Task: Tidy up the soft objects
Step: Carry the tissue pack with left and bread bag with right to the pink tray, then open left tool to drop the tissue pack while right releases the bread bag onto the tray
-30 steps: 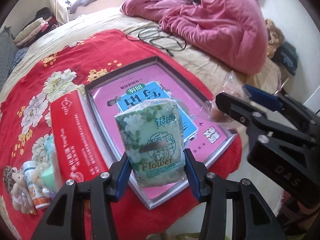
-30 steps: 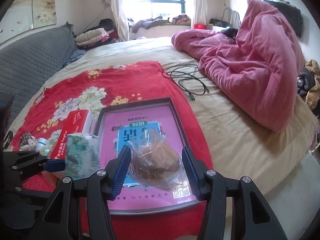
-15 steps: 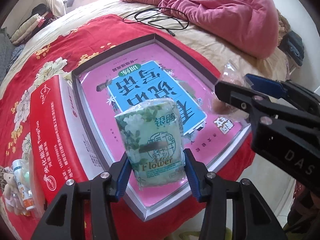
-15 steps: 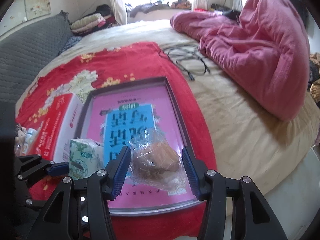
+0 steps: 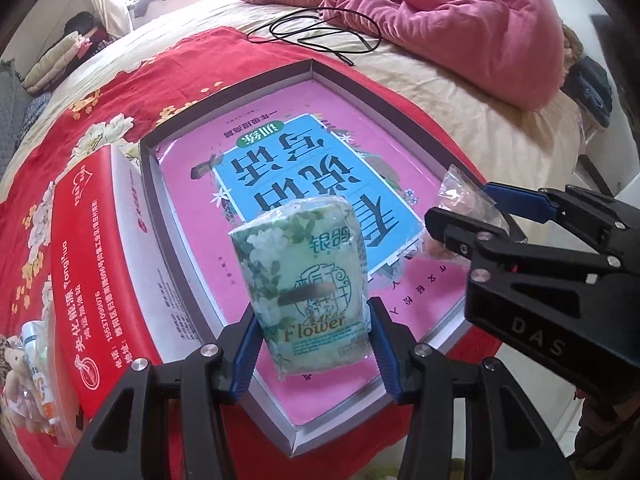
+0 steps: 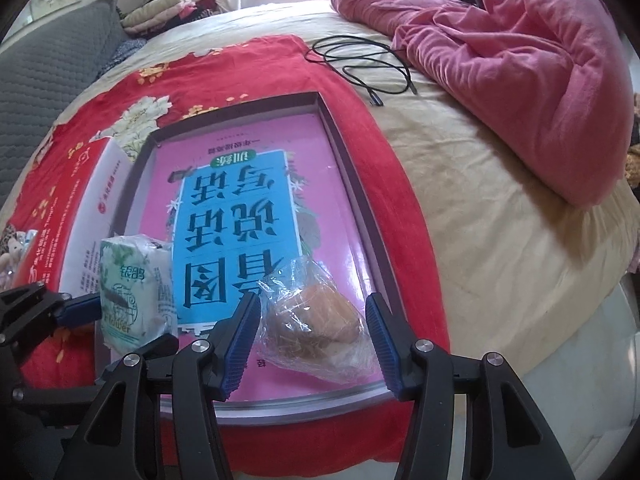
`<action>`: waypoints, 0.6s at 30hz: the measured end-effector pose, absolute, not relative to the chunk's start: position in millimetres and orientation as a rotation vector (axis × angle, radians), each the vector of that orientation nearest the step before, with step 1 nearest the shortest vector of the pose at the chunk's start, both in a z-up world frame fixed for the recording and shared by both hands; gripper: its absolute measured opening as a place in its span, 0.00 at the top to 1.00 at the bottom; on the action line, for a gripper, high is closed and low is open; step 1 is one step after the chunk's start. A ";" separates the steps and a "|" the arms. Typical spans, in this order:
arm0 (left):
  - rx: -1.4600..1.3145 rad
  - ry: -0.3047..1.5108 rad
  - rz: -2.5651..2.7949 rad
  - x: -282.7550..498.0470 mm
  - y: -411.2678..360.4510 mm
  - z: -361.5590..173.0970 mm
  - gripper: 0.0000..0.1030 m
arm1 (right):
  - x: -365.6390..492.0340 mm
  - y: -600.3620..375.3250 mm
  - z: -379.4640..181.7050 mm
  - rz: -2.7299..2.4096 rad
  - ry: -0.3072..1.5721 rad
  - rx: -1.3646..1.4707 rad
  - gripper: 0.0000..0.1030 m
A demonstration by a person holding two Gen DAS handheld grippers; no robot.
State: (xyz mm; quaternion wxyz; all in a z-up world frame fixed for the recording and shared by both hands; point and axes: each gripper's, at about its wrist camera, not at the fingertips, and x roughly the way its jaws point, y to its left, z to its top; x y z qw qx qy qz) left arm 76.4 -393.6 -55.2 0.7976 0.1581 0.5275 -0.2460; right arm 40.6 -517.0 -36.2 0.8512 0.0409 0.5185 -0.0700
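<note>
A: Count it off for me. What have you got?

B: Two items, one per tool. My left gripper [image 5: 314, 344] has its jaws clamped on one green tissue pack [image 5: 304, 280], held upright over the near-left part of the grey tray [image 5: 149, 184]. My right gripper [image 6: 314, 340] carries one bagged bun [image 6: 316, 320], jaws set around its clear wrapper and pressing the plastic, low over the tray's near-right corner.

A: And the rest of the bed?

B: One pink sheet with a blue book cover lining the tray, one red tissue box [image 5: 92, 280] lying just beside its left wall, one red floral cloth [image 5: 120, 92] underneath, one black cable [image 6: 360, 60], one pink duvet [image 6: 520, 60]. A small bottle and a plush toy sit at the far left edge, partly cut off.

A: Any change from a second ago?

B: Both tools have dropped and tipped down. The tray fills far more of each view, the window is gone from the right one, and both grips are unchanged.

A: Readable print?

B: "Flower" on the pack, with Chinese characters above it. "YangHua" and 15537090076 on the red box. "DAS" on the right tool's body.
</note>
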 end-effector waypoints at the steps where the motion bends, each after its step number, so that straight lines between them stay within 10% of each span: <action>1: 0.333 1.140 -0.533 76.5 -393.8 -56.2 0.51 | 40.4 -518.1 -37.3 -0.154 1.094 0.088 0.45; 18: 0.321 1.143 -0.542 79.3 -401.5 -60.5 0.49 | 30.7 -532.4 -16.6 -0.222 1.044 0.076 0.33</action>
